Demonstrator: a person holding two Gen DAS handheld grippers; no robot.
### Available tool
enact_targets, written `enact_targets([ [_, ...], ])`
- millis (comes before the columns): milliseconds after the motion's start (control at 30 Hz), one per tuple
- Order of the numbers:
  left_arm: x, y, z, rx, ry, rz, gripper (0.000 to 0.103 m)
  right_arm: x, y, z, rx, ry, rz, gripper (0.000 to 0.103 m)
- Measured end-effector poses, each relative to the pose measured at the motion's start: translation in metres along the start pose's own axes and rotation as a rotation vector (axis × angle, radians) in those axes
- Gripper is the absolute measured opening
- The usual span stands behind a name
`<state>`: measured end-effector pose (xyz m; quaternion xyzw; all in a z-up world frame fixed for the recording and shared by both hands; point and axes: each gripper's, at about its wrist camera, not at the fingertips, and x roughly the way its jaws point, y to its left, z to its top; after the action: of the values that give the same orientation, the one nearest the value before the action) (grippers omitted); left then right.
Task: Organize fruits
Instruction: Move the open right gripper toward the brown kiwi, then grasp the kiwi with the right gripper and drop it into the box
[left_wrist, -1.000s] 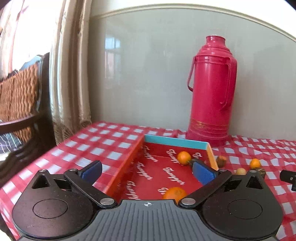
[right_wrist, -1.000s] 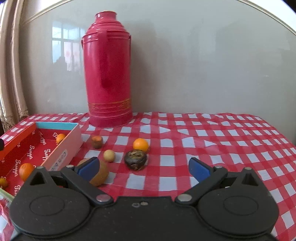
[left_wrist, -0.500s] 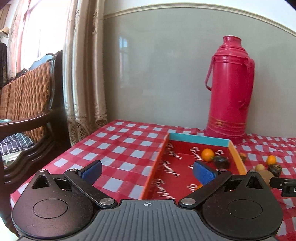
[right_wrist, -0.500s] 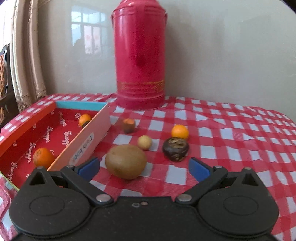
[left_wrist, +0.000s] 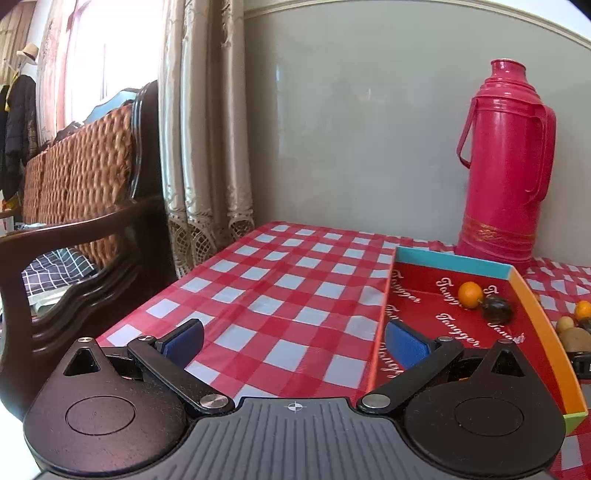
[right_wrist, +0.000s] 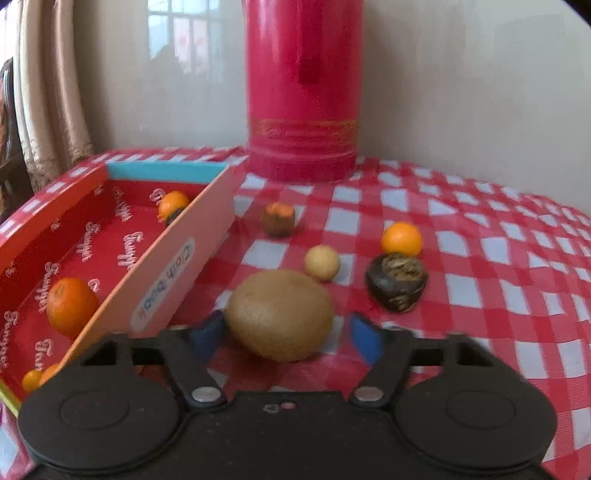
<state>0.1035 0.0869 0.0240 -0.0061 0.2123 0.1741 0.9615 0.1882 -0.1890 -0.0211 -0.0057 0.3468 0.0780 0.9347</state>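
2 spread fingers of the right gripper (right_wrist: 286, 334) flank the kiwi (right_wrist: 279, 314), untouched; soft, grip its middle gently. Left gripper (left_wrist: 294, 341) open, empty.

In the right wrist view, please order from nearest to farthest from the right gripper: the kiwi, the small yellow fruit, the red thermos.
1. kiwi, between the fingers of the right gripper.
2. small yellow fruit, just behind the kiwi, slightly right.
3. red thermos, at the back by the wall.
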Motion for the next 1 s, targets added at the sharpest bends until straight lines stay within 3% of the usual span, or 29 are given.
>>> enact_targets([
  [267,-0.001,0.015,0.000,-0.034,0.001,0.010,0.103,-0.038,0.019,0.011,-0.039,-0.112,-0.020,0.051],
  [500,-0.008,0.013,0.002,-0.041,-0.013,-0.008,0.103,-0.068,0.048,0.019,-0.096,-0.191,0.061,0.051],
  [1000,-0.013,0.027,0.002,-0.010,-0.018,0.023,0.103,-0.053,0.129,0.018,-0.172,-0.144,0.238,0.052],
])
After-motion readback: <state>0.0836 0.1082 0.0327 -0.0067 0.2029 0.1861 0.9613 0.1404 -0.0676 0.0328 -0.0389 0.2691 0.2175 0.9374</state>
